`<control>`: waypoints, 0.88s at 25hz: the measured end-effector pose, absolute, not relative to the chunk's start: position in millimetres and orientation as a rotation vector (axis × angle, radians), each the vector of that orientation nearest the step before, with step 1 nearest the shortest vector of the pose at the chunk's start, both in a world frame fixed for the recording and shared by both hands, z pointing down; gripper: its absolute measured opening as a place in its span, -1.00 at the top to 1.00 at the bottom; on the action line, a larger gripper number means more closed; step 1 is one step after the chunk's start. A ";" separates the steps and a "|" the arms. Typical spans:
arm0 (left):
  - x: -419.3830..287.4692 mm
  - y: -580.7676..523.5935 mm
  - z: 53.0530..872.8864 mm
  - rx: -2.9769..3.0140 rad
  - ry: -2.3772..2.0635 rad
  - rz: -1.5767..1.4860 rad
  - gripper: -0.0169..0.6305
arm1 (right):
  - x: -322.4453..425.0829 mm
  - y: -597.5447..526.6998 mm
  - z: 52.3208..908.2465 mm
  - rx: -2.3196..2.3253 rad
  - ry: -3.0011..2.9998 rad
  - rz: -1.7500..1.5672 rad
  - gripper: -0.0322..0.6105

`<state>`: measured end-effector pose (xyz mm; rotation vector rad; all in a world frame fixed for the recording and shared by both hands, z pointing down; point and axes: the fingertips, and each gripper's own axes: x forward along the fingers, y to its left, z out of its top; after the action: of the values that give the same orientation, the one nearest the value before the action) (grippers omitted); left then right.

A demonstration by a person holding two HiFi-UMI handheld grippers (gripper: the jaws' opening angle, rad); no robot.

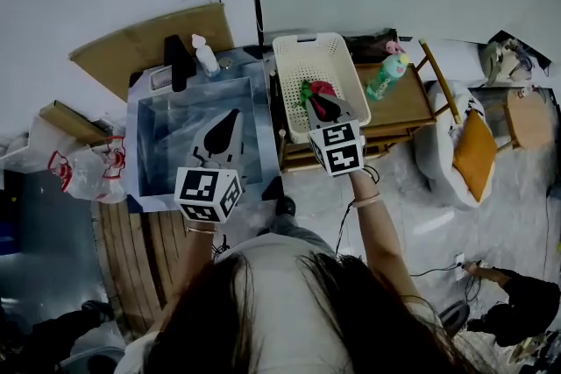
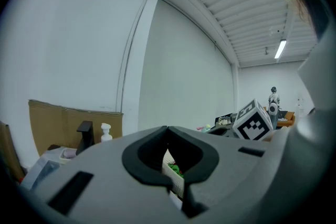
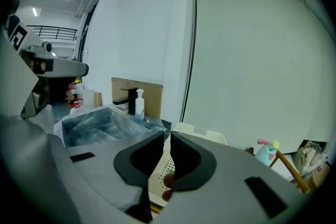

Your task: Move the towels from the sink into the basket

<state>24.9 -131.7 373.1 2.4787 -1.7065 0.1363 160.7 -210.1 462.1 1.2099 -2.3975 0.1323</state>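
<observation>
The white perforated basket (image 1: 289,57) stands on a wooden table right of the sink (image 1: 153,144). A red towel (image 1: 320,88) and a green towel (image 1: 305,92) lie bunched inside it. My right gripper (image 1: 320,105) hangs just over these towels. Its jaws stand a narrow slit apart (image 3: 167,136) with nothing between them; the basket floor and a bit of red towel (image 3: 169,180) show through. My left gripper (image 1: 230,115) hovers above the sink basin, its tips (image 2: 167,131) touching and holding nothing. The basin shows only its blue-grey lining.
A black faucet (image 1: 178,61) and a white soap bottle (image 1: 206,57) stand at the sink's back edge. A green toy bottle (image 1: 386,76) lies on the wooden table (image 1: 408,105). A chair with an orange cushion (image 1: 473,155) is at the right, a plastic bag (image 1: 83,171) at the left.
</observation>
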 end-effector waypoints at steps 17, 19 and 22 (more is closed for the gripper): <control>4.9 -92.1 353.9 2.501 -1.760 0.082 0.92 | 142.6 -144.6 400.6 1.279 -2.529 0.044 0.80; 5.1 -87.9 352.4 2.506 -1.761 0.080 0.92 | 141.7 -138.4 396.0 1.283 -2.538 0.039 0.80; 5.3 -82.1 349.9 2.514 -1.760 0.077 0.92 | 140.6 -129.5 389.8 1.290 -2.552 0.042 0.80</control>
<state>5.3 -82.1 349.9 2.5141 -1.7599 0.0770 140.6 -129.5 389.8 1.2904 -2.5516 0.0415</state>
